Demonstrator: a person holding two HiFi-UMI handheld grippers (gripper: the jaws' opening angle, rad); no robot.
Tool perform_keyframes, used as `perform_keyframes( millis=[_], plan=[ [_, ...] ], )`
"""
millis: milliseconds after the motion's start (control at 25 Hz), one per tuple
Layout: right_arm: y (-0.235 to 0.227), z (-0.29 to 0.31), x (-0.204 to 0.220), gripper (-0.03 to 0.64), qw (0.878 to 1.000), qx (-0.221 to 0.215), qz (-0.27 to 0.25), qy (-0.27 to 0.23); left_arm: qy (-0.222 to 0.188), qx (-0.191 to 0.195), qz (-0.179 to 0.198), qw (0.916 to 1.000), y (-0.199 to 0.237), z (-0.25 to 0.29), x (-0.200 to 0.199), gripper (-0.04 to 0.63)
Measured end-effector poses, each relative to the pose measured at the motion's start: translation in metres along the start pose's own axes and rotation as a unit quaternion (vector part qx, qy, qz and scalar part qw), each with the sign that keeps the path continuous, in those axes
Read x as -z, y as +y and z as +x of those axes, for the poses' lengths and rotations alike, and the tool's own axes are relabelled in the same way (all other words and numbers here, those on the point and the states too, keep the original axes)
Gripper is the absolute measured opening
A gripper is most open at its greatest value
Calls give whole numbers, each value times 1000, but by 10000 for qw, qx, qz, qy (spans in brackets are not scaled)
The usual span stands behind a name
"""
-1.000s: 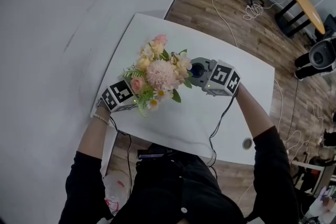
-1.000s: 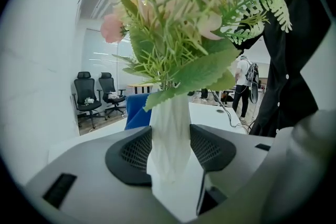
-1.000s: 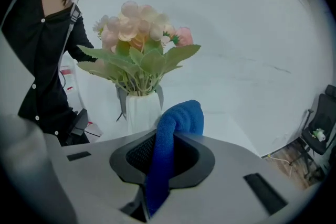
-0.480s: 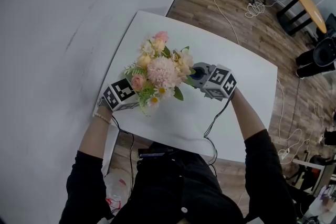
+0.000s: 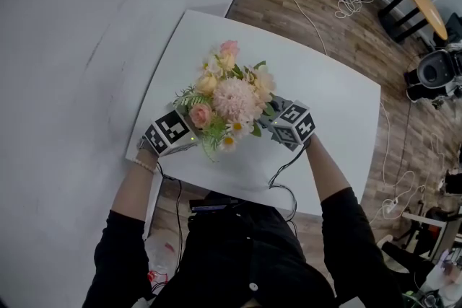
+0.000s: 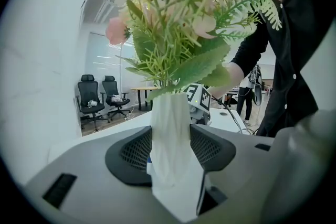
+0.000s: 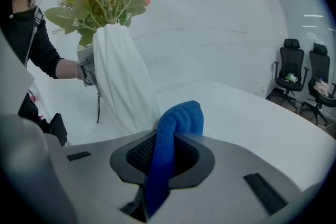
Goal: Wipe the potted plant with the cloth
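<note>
Near the middle of the white table (image 5: 325, 97), the potted plant (image 5: 232, 99) stands upright in its white vase (image 6: 169, 113). At the plant's 8 o'clock, the left gripper (image 6: 170, 150) has its jaws clamped on the vase's lower body. At 4 o'clock, the right gripper (image 7: 169, 153) pinches a folded blue cloth (image 7: 181, 115), whose bulging end sits just beside the vase's base; contact is unclear.

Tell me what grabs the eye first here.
A bunch of pink and cream flowers in a white vase stands in the middle of the white table. The left gripper clamps the vase. The right gripper holds a blue cloth close beside it.
</note>
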State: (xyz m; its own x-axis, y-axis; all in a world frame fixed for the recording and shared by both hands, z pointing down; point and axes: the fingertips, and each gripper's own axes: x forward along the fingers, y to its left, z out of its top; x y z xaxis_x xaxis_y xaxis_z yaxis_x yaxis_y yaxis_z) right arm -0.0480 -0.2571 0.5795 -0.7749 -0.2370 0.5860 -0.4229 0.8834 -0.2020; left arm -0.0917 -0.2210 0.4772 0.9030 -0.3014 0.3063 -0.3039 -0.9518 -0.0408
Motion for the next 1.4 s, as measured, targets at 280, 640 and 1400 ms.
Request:
perform_keyframes(
  millis=[280, 640, 1400],
  plan=[
    [3, -2, 14, 78, 9975, 579, 404, -29, -76, -433, -99, 9990, -3, 5, -3, 238],
    [11, -14, 30, 78, 9903, 1211, 668, -91, -80, -1034, -269, 9942, -11, 12, -19, 238],
    [50, -20, 43, 78, 9816, 1818, 564, 159, 32, -1559, -572, 9861, -10, 19, -21, 236]
  ],
)
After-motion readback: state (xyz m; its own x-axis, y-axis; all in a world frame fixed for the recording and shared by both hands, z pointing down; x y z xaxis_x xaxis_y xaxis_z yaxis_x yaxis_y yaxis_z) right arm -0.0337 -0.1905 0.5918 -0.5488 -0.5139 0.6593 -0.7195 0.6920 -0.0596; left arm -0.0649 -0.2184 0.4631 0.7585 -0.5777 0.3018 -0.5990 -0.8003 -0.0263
